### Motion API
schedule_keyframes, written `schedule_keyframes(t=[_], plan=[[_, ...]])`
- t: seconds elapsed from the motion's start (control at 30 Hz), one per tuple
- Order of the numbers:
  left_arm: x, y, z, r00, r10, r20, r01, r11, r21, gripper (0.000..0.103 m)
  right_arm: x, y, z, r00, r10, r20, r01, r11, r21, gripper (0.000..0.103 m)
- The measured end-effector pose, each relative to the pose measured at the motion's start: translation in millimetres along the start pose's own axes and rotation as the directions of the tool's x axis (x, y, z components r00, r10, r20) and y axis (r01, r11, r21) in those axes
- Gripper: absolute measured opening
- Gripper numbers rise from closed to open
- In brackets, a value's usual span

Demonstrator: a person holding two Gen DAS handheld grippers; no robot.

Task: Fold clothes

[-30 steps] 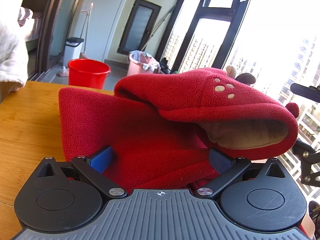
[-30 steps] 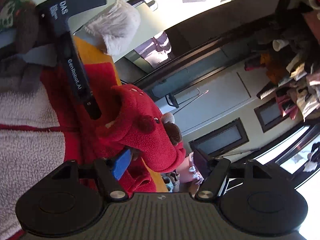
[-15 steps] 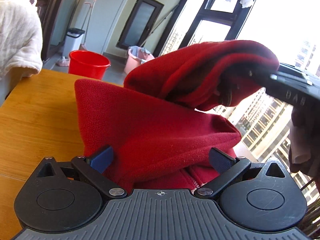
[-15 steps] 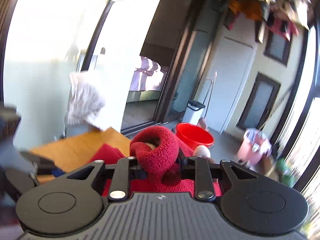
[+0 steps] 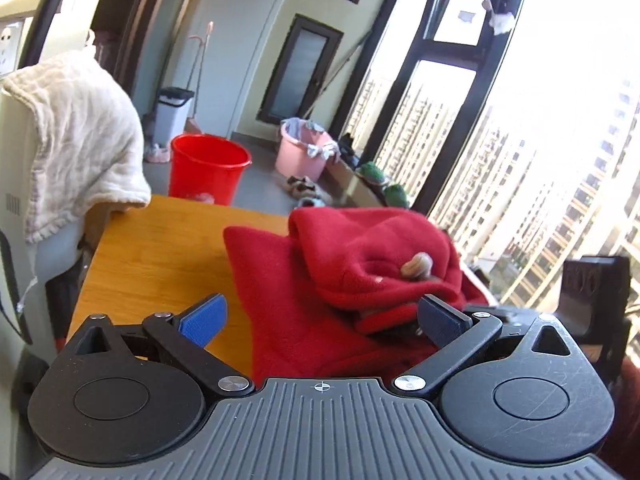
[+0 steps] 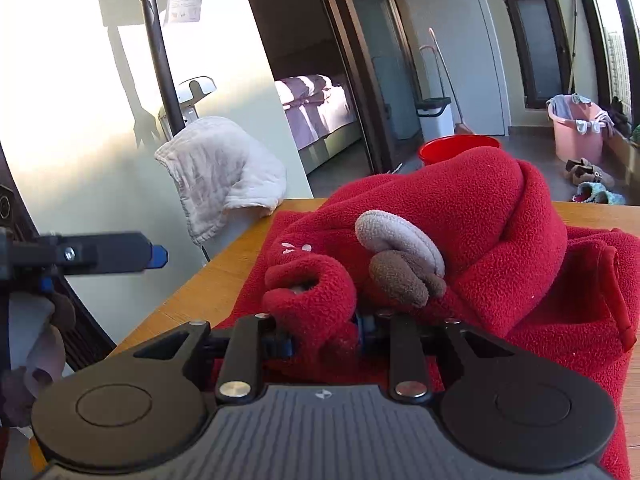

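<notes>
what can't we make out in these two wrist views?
- Right tool pads: right wrist view, buried in the red fleece garment.
- Garment's near edge: both views, cut off by the tool bodies.
- Red bucket contents: left wrist view, hidden by its wall.

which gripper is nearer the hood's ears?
Right. The right gripper is shut on the red fleece hood beside the ears; the left gripper is open, back from them.

One red fleece garment lies on one wooden desk. Two grippers are in view, the left gripper and the right gripper. One red bucket, one pink basket, one white towel.
</notes>
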State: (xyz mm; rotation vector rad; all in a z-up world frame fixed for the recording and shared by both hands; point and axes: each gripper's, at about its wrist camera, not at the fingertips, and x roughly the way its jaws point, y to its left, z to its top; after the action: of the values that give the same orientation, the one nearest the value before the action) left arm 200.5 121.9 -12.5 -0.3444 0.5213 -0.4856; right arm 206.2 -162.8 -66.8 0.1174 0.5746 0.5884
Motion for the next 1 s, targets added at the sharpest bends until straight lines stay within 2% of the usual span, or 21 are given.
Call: schedule_keyframes(t=[0.1, 0.17, 0.2, 0.23, 0.27, 0.33, 0.37, 0.4, 0.5, 0.57, 0.6, 0.67, 0.73, 0.8, 0.83, 0.9, 0.93, 1.0], plan=[[24.8, -17.0, 15.6, 0.993, -0.118, 0.005, 0.118, 0.992, -0.051, 0.103, -9.9, 11.5, -1.4, 0.999, -0.050, 0.013, 0.051, 0.995, -0.089, 0.027], [50.4, -29.5, 17.6, 0.990, -0.132, -0.039, 0.131, 0.991, -0.023, 0.103, -20.8, 16.5, -2.5, 0.997, -0.077, 0.018, 0.079, 0.988, -0.130, 0.035], [64.4, -34.6, 15.2, 0.992, -0.104, -0.073, 0.105, 0.994, 0.013, 0.103, -28.6, 16.3, -2.7, 0.996, -0.086, 0.023, 0.089, 0.986, -0.139, 0.059], [78.6, -38.2, 10.0, 0.993, -0.042, -0.108, 0.049, 0.996, 0.068, 0.103, -39.4, 14.3, -3.6, 0.995, -0.090, 0.039, 0.095, 0.985, -0.146, 0.084], [91.1, -40.0, 4.7, 0.991, 0.023, -0.134, -0.007, 0.993, 0.120, 0.103, -51.5, 11.5, -5.0, 0.994, -0.094, 0.057, 0.102, 0.982, -0.158, 0.087], [110.9, -31.2, -11.5, 0.976, 0.130, -0.176, -0.096, 0.978, 0.187, 0.103, -75.7, 4.3, -6.5, 0.990, -0.113, 0.086, 0.127, 0.975, -0.183, 0.087], [115.0, -25.6, -18.3, 0.973, 0.136, -0.185, -0.100, 0.976, 0.192, 0.103, -87.5, 0.0, -5.0, 0.986, -0.127, 0.108, 0.145, 0.972, -0.187, 0.087], [114.5, -22.6, -23.2, 0.978, 0.124, -0.170, -0.089, 0.976, 0.196, 0.103, -98.8, -4.3, -2.8, 0.982, -0.140, 0.131, 0.163, 0.969, -0.187, 0.087], [112.5, -26.1, -26.9, 0.981, 0.130, -0.143, -0.097, 0.971, 0.218, 0.103, -117.2, -16.3, 19.6, 0.963, -0.148, 0.225, 0.179, 0.976, -0.124, 0.088], [113.5, -28.0, -27.8, 0.981, 0.137, -0.138, -0.104, 0.970, 0.219, 0.103, -114.1, -22.7, 38.6, 0.954, -0.104, 0.280, 0.127, 0.990, -0.063, 0.095], [113.2, -28.4, -27.9, 0.981, 0.137, -0.135, -0.105, 0.970, 0.218, 0.103, -108.5, -27.0, 45.7, 0.952, -0.069, 0.297, 0.080, 0.997, -0.025, 0.103], [110.4, -27.7, -27.1, 0.983, 0.128, -0.130, -0.099, 0.972, 0.213, 0.103, -86.6, -44.6, 58.2, 0.955, 0.032, 0.294, -0.059, 0.995, 0.085, 0.103], [107.8, -24.2, -22.9, 0.983, 0.121, -0.135, -0.090, 0.974, 0.210, 0.103, -50.0, -64.8, 57.7, 0.971, 0.070, 0.230, -0.120, 0.969, 0.214, 0.103], [99.8, -21.9, -19.4, 0.983, 0.125, -0.135, -0.094, 0.972, 0.216, 0.103, -10.9, -85.8, 42.3, 0.994, 0.012, 0.112, -0.048, 0.943, 0.329, 0.103], [93.3, -21.8, -18.1, 0.983, 0.131, -0.130, -0.100, 0.970, 0.224, 0.103, 4.1, -95.7, 28.0, 0.998, -0.017, 0.062, -0.007, 0.931, 0.364, 0.103], [81.6, -22.5, -15.7, 0.983, 0.140, -0.121, -0.110, 0.967, 0.229, 0.103, 3.2, -102.1, -1.8, 0.991, 0.001, 0.133, -0.044, 0.945, 0.323, 0.103], [77.1, -22.6, -14.5, 0.983, 0.136, -0.126, -0.107, 0.971, 0.214, 0.103, -3.0, -101.8, -5.6, 0.989, 0.007, 0.150, -0.054, 0.948, 0.315, 0.103], [72.5, -18.2, -12.0, 0.986, 0.065, -0.153, -0.047, 0.991, 0.122, 0.103, -14.8, -100.7, -6.7, 0.984, -0.032, 0.175, -0.033, 0.934, 0.355, 0.103]])
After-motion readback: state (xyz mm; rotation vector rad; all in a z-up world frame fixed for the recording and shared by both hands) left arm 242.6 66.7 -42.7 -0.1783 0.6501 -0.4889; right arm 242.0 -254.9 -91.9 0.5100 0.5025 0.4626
